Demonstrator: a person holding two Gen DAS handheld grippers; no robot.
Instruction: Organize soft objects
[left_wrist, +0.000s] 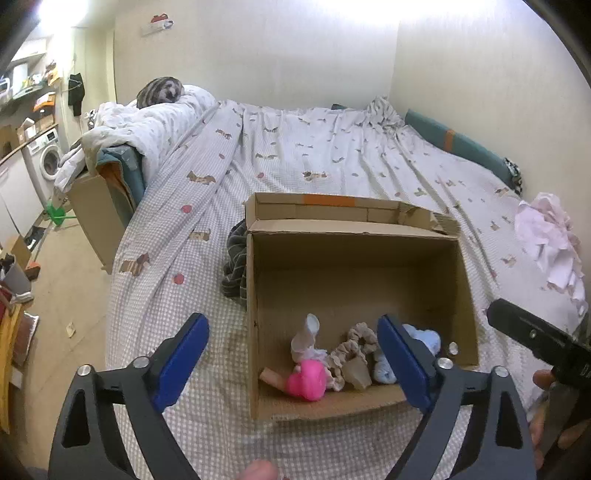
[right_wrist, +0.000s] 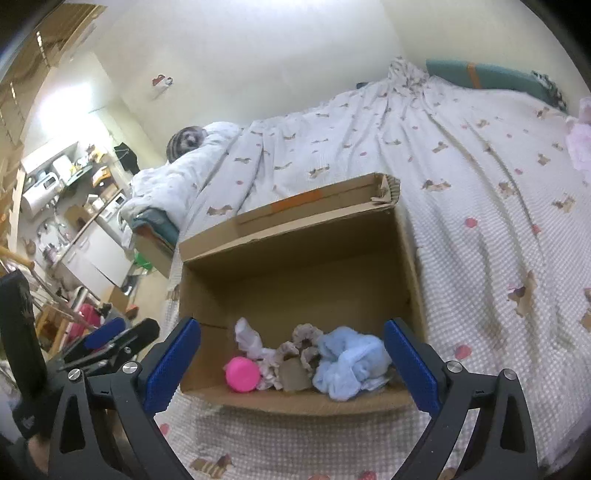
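An open cardboard box (left_wrist: 354, 236) (right_wrist: 295, 236) lies on the bed. At its near end lie a pink ball-like toy (left_wrist: 308, 378) (right_wrist: 242, 373), a white sock (left_wrist: 306, 336) (right_wrist: 247, 338), beige frilly scrunchies (left_wrist: 354, 343) (right_wrist: 304, 338) and a light blue soft bundle (left_wrist: 424, 339) (right_wrist: 349, 360). My left gripper (left_wrist: 291, 320) hovers open over the box's near left part, nothing between its blue pads. My right gripper (right_wrist: 291, 324) stands open above the near end of the box, also holding nothing. Each gripper shows at the edge of the other's view.
A dark striped cloth (left_wrist: 234, 262) lies against the box's left side. A pale pink crumpled cloth (left_wrist: 546, 247) sits at the bed's right edge. A heaped duvet (left_wrist: 147, 125) and a teal bolster (left_wrist: 454, 142) lie farther back. Another cardboard box (left_wrist: 99, 214) stands beside the bed.
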